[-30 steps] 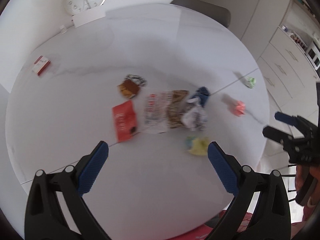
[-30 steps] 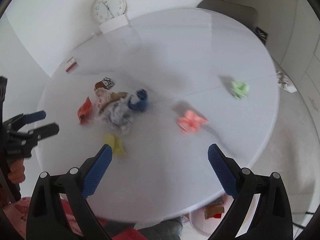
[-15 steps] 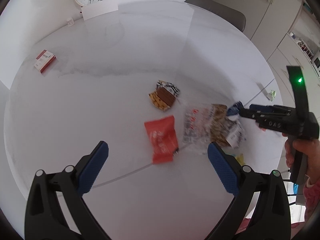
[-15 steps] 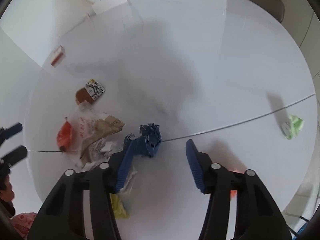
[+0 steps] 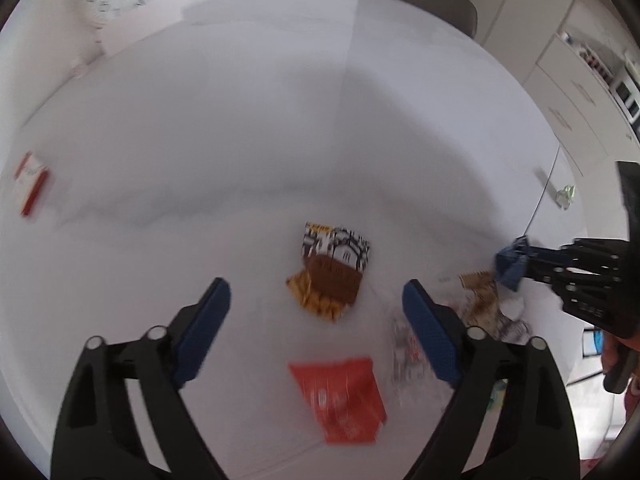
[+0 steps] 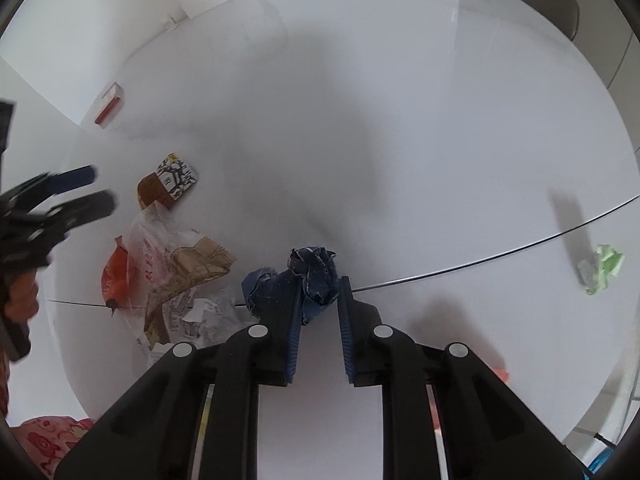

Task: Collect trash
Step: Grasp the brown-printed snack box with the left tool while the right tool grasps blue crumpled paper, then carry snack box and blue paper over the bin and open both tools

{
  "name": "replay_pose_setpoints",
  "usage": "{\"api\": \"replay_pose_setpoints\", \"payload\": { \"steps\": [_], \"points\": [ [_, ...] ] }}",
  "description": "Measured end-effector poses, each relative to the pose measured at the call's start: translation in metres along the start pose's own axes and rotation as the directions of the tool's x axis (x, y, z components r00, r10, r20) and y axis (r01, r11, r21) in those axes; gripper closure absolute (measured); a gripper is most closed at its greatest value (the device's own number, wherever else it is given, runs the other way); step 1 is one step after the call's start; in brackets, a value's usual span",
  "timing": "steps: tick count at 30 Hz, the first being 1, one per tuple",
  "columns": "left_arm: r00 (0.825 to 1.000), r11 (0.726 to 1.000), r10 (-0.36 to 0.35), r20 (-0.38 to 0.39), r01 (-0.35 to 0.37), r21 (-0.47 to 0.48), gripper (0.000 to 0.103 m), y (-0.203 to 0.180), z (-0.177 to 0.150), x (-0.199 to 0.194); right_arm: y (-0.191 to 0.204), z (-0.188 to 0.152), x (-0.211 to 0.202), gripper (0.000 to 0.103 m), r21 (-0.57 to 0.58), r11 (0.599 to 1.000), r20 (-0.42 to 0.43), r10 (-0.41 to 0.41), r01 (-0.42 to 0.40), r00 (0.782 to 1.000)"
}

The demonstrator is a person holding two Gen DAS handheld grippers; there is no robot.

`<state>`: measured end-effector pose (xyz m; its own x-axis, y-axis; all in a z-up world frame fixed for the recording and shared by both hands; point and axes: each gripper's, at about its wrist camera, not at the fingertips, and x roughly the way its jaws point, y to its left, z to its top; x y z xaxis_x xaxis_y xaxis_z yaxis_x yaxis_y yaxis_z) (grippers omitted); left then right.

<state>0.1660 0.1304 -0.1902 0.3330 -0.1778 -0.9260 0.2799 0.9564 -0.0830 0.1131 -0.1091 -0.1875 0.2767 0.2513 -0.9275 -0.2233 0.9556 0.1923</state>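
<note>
Both grippers: black frames w/ silver rivets, blue ribbed fingers [image 6: 294,312]; pink floral sleeve [image 6: 48,436].

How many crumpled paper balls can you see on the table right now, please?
2, plus a likely third: a blue ball pinched in the right gripper, a green ball near the table's right edge, and a pink scrap mostly hidden behind the right gripper. Others may be hidden.

On the round table [image 6: 400,100], a snack packet [image 5: 334,276] is lying beyond a flat wrapper [image 5: 342,394]. A heap of wrappers [image 6: 180,280] is sitting left of a crumpled wad [image 6: 314,276]. A paper ball [image 6: 604,268] is lying far right; a small box [image 6: 108,105] is sitting far left.
</note>
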Motion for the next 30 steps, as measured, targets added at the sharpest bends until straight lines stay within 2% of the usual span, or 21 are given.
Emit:
{"api": "replay_pose_setpoints", "payload": {
  "steps": [6,8,14,17,20,22,23,30],
  "points": [
    [0.997,0.999,-0.048,-0.066,0.049,0.014,0.03,0.002,0.021,0.031,-0.02,-0.001,-0.015,0.085,0.058,0.998,0.027,-0.026,0.024,0.999],
    [0.996,0.998,-0.029,-0.089,0.033,0.048,0.035,-0.003,0.024,0.042,-0.026,-0.002,-0.021,0.085,0.076,0.997,0.034,-0.028,0.026,0.999],
    [0.993,0.99,0.022,-0.113,-0.006,0.137,0.037,-0.019,0.024,0.055,-0.034,-0.004,-0.031,0.085,0.102,0.995,0.053,-0.028,0.023,0.998],
    [0.994,0.987,0.034,-0.103,-0.017,0.158,0.04,-0.024,0.023,0.056,-0.038,-0.006,-0.036,0.085,0.113,0.993,0.057,-0.031,0.024,0.998],
    [0.995,0.988,0.032,-0.091,-0.018,0.151,0.055,-0.024,0.025,0.054,-0.038,-0.009,-0.04,0.085,0.117,0.993,0.062,-0.035,0.028,0.997],
    [0.996,0.99,0.026,-0.09,-0.013,0.142,0.06,-0.022,0.026,0.054,-0.037,-0.009,-0.044,0.085,0.118,0.993,0.069,-0.038,0.029,0.997],
    [0.996,0.99,0.025,-0.086,-0.013,0.141,0.067,-0.022,0.026,0.053,-0.036,-0.009,-0.046,0.085,0.118,0.992,0.072,-0.039,0.031,0.997],
    [0.998,0.99,0.028,-0.064,-0.019,0.139,0.071,-0.023,0.027,0.049,-0.031,-0.012,-0.064,0.085,0.117,0.992,0.109,-0.07,0.057,0.992]
  ]
}}
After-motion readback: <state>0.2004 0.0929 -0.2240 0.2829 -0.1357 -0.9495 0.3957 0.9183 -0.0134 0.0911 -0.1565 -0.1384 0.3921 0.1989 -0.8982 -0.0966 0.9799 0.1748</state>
